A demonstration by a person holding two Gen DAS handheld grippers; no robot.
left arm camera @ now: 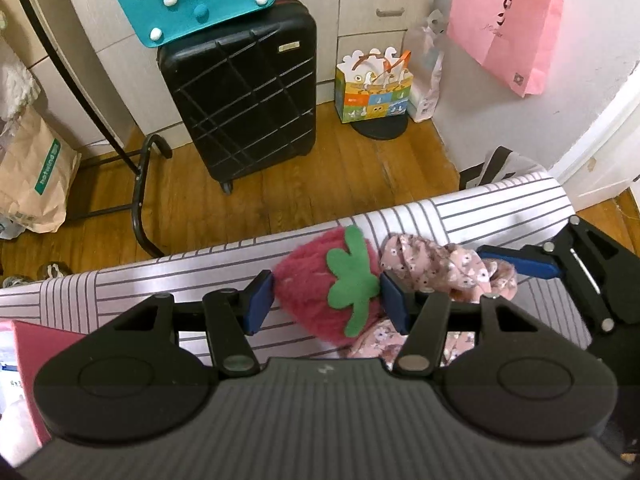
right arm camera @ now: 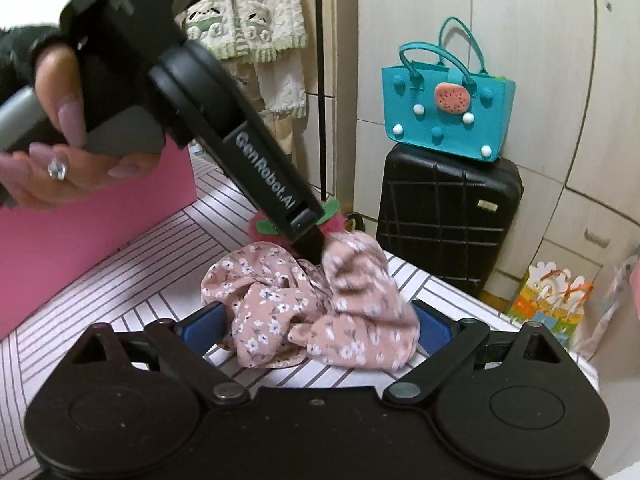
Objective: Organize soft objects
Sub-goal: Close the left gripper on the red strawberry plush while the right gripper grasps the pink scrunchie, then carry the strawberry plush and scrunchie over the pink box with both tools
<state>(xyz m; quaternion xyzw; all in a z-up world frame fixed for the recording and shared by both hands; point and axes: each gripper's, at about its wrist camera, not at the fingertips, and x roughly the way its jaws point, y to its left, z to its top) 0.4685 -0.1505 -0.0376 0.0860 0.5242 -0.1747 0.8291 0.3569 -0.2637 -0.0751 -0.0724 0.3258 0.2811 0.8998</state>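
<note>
A fuzzy red strawberry plush [left arm camera: 316, 300] with a green felt leaf lies on the striped bed sheet [left arm camera: 140, 284]. My left gripper [left arm camera: 327, 303] has its blue pads pressed against both sides of it. In the right wrist view only a bit of the plush [right arm camera: 256, 232] shows behind the left gripper's finger [right arm camera: 310, 242]. A crumpled pink floral cloth [right arm camera: 320, 312] lies right beside the plush. My right gripper [right arm camera: 319, 330] stands wide open around that cloth, pads at its sides without squeezing. One right finger [left arm camera: 520, 266] shows past the cloth [left arm camera: 440, 268].
A pink box [right arm camera: 80, 240] stands on the bed to the left. Beyond the bed edge are wood floor, a black suitcase [left arm camera: 248, 100] with a teal bag [left arm camera: 192, 0] on top, a black clothes rack foot [left arm camera: 140, 200], a gift bag [left arm camera: 372, 88] and a pink paper bag [left arm camera: 508, 28].
</note>
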